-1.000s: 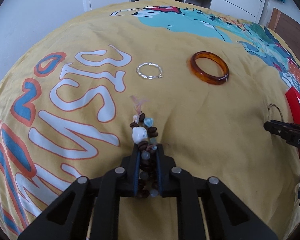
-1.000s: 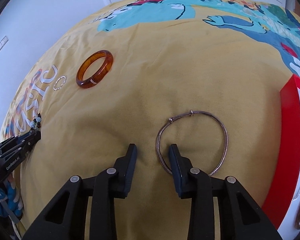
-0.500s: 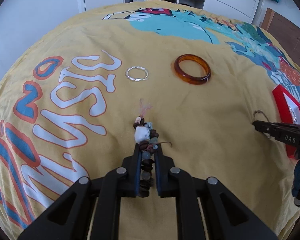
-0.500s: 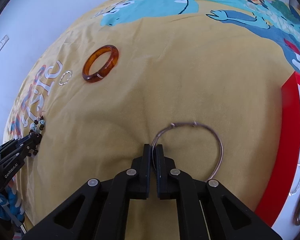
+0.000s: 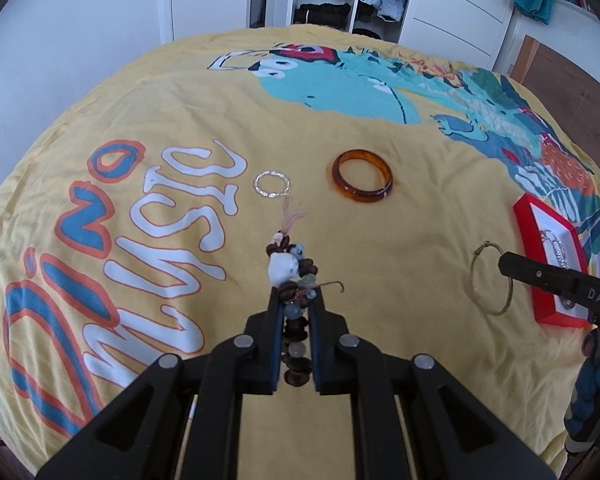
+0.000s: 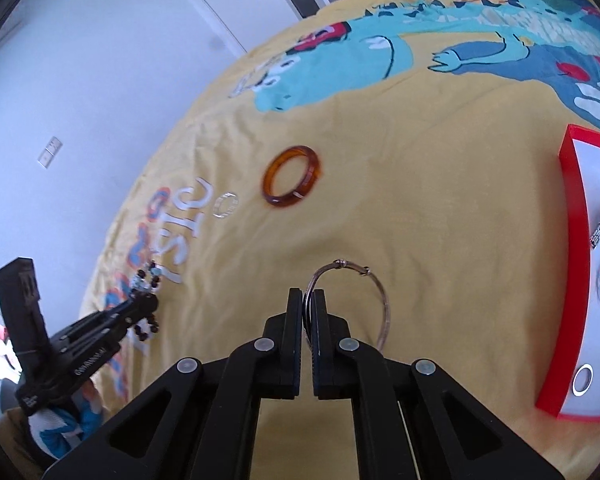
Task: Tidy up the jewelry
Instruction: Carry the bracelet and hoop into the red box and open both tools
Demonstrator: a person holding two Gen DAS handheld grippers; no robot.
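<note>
Left gripper clenched on beaded bracelet; right gripper pinching wire bangle. Both lifted; next, carry to red tray.

On the bedspread, the small ring lies left of the bangle (apart), the tray far right.

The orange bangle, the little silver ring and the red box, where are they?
orange bangle (image 5: 362, 176), left wrist view, on its near rim.
little silver ring (image 5: 271, 184), left wrist view, on its wire edge.
red box (image 6: 572, 264), right wrist view, on its red left wall.
</note>
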